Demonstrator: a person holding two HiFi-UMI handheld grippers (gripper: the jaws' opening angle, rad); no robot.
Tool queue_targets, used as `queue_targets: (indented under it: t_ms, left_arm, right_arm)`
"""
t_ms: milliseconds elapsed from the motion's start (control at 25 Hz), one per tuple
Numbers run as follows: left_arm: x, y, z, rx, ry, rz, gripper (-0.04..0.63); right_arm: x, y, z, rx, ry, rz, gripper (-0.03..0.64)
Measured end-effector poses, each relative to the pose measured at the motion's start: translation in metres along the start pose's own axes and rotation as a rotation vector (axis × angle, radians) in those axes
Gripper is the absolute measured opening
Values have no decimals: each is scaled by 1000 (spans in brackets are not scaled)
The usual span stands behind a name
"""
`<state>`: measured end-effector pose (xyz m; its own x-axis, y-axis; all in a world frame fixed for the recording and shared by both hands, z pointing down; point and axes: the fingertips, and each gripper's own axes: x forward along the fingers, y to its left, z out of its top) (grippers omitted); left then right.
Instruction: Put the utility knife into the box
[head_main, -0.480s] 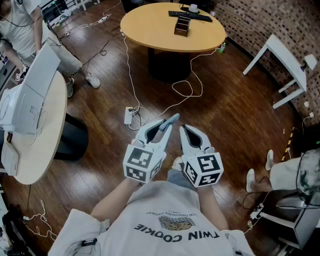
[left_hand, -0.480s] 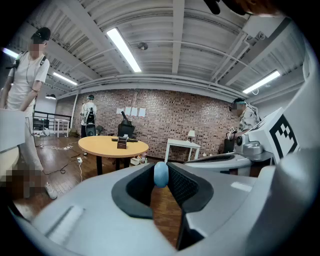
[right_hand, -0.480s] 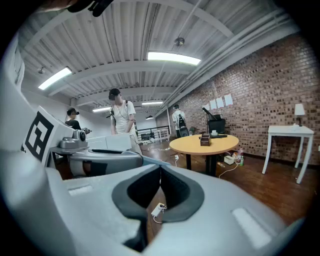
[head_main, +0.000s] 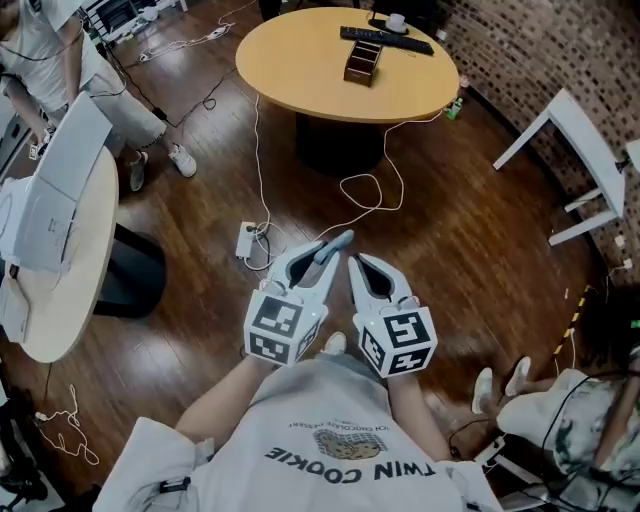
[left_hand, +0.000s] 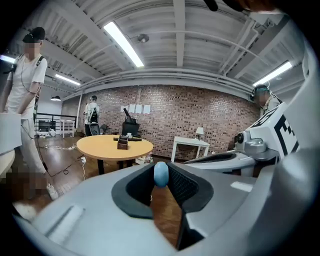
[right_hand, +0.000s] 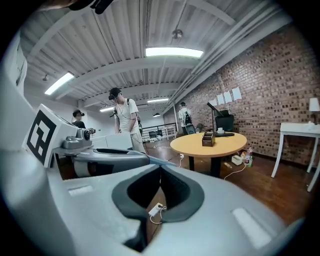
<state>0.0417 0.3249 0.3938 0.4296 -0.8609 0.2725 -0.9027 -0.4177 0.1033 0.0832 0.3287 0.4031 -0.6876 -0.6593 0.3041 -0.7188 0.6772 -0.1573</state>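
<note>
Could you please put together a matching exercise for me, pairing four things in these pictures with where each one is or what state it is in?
Things:
1. utility knife
2. box
3. power strip
4. right gripper

Places or states:
A. lying on the wooden floor
B. jaws together, nothing between them
C. standing on the round table
D. clamped in the jaws of the left gripper

Pairs: 1-D, 2-C, 3-A, 4-B
</note>
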Motion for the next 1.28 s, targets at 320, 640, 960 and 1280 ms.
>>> queue_targets:
  t_ms: [320,640,960,1280]
  left_arm:
    - [55,-14,15,24,-2,25,77]
    - [93,-21,30,47,-2,20,77]
    - [125,-7,32,48,6,10,77]
    - [161,36,44,37,-6,-32,77]
  right_arm:
    - [7,-52,12,8,-17,50,3]
    - [12,-89,23,10,-30,55,3]
    - [38,-114,31,4,-31,54,3]
    - [92,-131,48,-4,-24,31,3]
